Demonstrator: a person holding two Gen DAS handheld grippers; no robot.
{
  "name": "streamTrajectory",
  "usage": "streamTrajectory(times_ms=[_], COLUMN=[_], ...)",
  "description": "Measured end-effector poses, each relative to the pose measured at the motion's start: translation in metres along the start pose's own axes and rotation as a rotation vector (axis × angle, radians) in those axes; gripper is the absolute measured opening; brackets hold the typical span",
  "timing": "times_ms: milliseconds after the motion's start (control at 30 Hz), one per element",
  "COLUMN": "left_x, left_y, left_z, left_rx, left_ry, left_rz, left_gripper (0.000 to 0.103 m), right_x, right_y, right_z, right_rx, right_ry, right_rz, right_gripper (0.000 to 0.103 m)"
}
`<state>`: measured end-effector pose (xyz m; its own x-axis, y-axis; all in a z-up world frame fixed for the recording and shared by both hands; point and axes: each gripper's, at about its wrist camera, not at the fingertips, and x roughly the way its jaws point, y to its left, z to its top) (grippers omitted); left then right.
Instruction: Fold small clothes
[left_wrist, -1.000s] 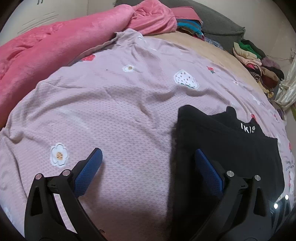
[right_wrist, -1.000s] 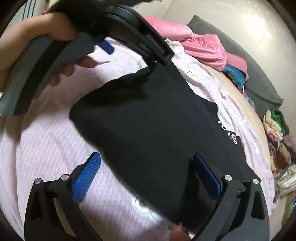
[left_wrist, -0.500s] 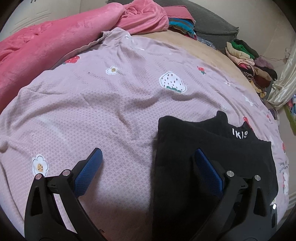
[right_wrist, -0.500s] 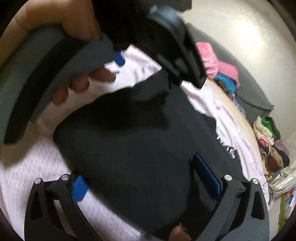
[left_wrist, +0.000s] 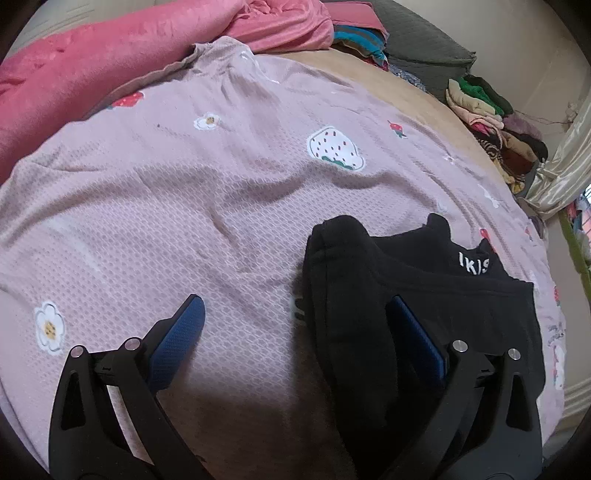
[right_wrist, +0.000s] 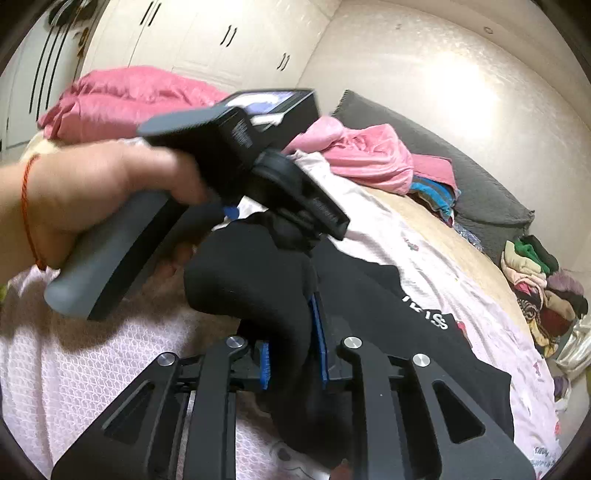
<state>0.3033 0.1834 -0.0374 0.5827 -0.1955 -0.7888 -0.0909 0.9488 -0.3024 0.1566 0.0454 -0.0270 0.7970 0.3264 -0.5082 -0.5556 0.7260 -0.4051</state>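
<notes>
A black garment (left_wrist: 424, 288) with white letters lies on the pink patterned bedsheet (left_wrist: 184, 206). My left gripper (left_wrist: 295, 325) is open, its right finger resting on the garment's left folded edge and its left finger over bare sheet. My right gripper (right_wrist: 293, 343) is shut on a bunched fold of the black garment (right_wrist: 258, 288) and holds it lifted. The left gripper's body (right_wrist: 229, 155) and the hand on its handle fill the upper left of the right wrist view, just above that fold.
A pink blanket (left_wrist: 110, 55) is heaped along the far left of the bed. A grey cushion (left_wrist: 424, 40) and a pile of folded clothes (left_wrist: 491, 125) sit at the far right. White wardrobe doors (right_wrist: 207, 33) stand behind the bed.
My right gripper has closed on the black garment's edge and lifted it. The garment's left edge has bunched up. The left gripper has stayed open and shifted little.
</notes>
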Motion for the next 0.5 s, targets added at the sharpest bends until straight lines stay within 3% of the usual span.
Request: streamTrajectory(times_ms=[133, 233, 300, 500], left_x=[-0.001, -0.004, -0.005, -0.014], left_y=[-0.003, -0.011, -0.016, -0.028], left_z=[-0.002, -0.004, -0.005, -0.009], left_rx=[-0.018, -0.022, -0.022, -0.010], left_ry=[0.005, 0.004, 0.005, -0.028], left_rz=[-0.070, -0.119, -0.150, -0.172], left_gripper=[0.093, 0.068, 0.039, 0.012], right_x=[-0.009, -0.012, -0.013, -0.019], right_y=[-0.005, -0.005, -0.006, -0.005], right_z=[0.000, -0.002, -0.003, -0.005], right_rx=[0.000, 0.009, 0.011, 0.016], right_ry=[-0.021, -0.021, -0.023, -0.028], right_rz=[-0.013, -0.006, -0.004, -0.002], right_gripper=[0.012, 0.012, 0.012, 0.011])
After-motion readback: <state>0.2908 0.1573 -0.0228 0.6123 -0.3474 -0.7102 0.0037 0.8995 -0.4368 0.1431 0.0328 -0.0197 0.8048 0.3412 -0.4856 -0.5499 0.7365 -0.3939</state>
